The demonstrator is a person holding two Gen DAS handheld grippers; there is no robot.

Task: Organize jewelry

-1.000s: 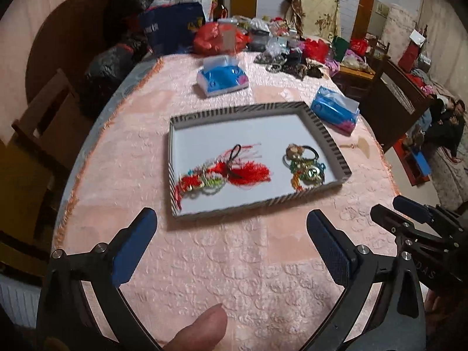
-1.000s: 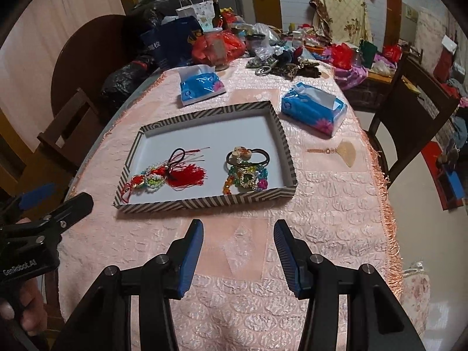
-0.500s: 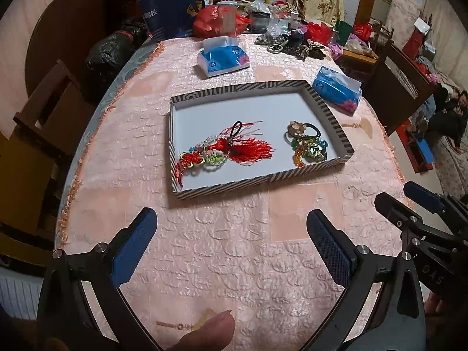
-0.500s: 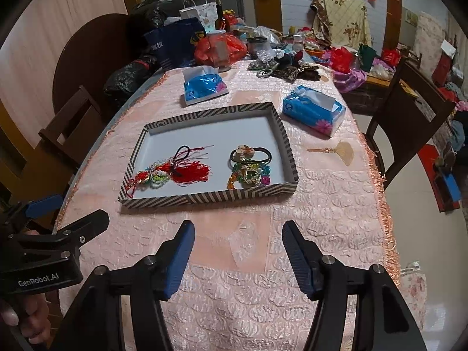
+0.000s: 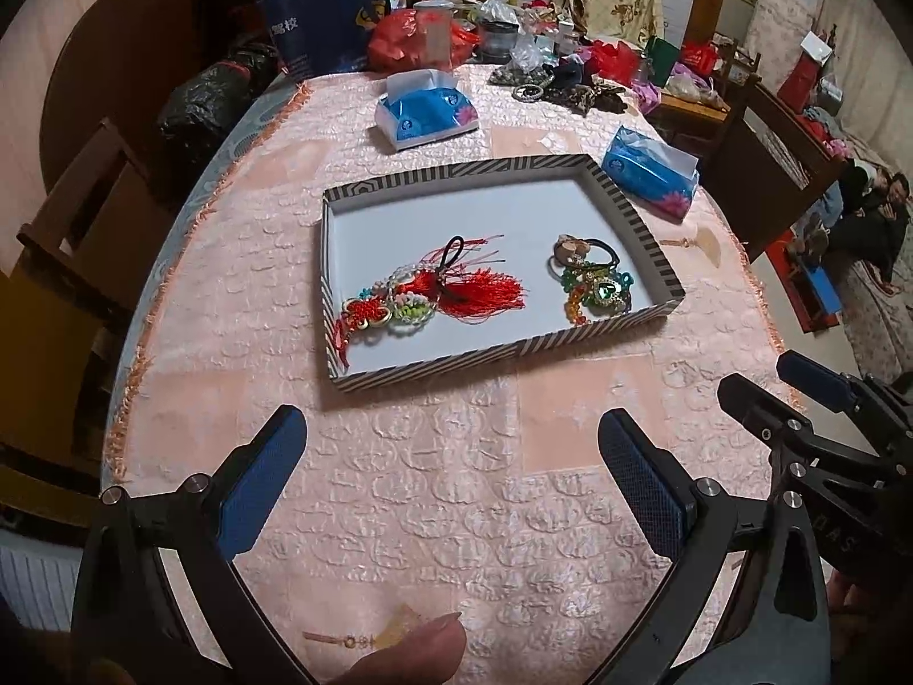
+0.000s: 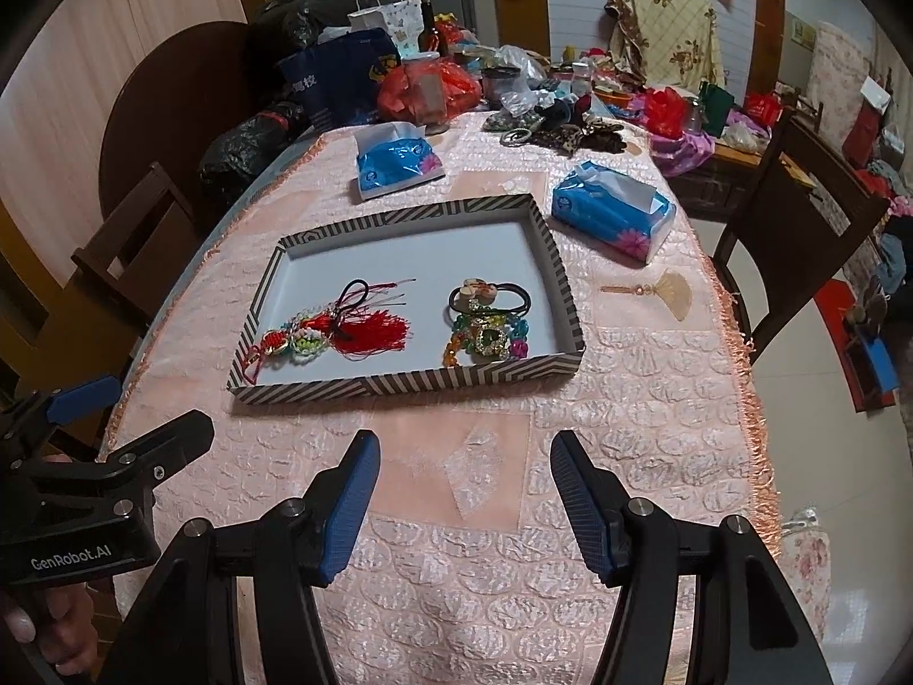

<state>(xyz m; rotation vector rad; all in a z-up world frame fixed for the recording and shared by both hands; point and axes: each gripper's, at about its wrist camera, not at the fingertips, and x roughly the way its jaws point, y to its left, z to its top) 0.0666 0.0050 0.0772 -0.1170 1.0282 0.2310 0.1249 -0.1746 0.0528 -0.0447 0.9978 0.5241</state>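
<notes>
Both grippers had pulled back from the tray (image 5: 502, 357) over the last second. In the left view the tray sat smaller and higher, mid-frame, than it did 1 s ago, and more bare cloth (image 5: 456, 485) showed below it. The left gripper (image 5: 451, 479) hung with its jaws wide apart, nothing between them. The right gripper (image 6: 459, 499) had opened a little wider than 1 s ago, jaws apart and empty too.

Nothing inside the tray had shifted: the red tassel (image 5: 479, 291) and its beaded charm (image 5: 408, 308) lay in the lower left part, the hair ties and bright beads (image 5: 593, 285) in the lower right. That retreat read like a reset between picks, not a finish.

Here was the telling bit: at the bottom of the left view, a small fan charm (image 5: 376, 636) had come into sight, lying on the cloth near the table's front edge, partly behind a thumb (image 5: 399, 656). It was not visible 1 s ago. The right view did not show that spot at all.

The right view gave something else: a 2nd fan charm (image 6: 656, 291) clear on the cloth to the right of the tray, below a blue tissue pack (image 6: 610, 217). In the left view it was a small sliver at the right.

So 2 pieces looked to be outside the tray, likely the next targets.
</notes>
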